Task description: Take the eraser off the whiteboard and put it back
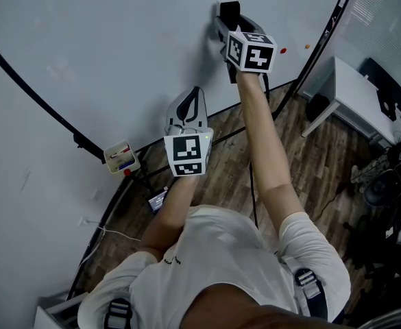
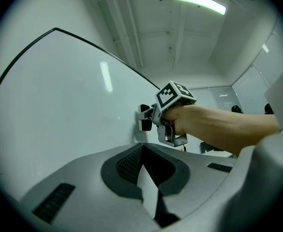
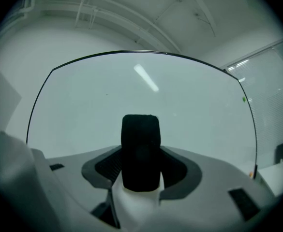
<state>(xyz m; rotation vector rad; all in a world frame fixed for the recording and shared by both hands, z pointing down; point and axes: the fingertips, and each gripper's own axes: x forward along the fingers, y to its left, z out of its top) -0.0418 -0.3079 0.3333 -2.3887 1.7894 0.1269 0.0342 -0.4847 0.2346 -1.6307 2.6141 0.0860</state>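
Black eraser sits clamped in right hand-held gripper against whiteboard.

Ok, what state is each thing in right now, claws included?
Large white whiteboard: blank, no writing.
Black rectangular eraser: gripped, held up at the board's face.
Right claw: closed on the eraser.
Left claw: shut, empty.
Ceiling strip light: on.

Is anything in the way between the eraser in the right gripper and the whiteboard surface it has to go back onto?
Nothing visible. The eraser sits clamped in the right gripper, facing bare whiteboard. From the side it looks at or almost at the board. The left gripper is lower and off to the side, out of that path.
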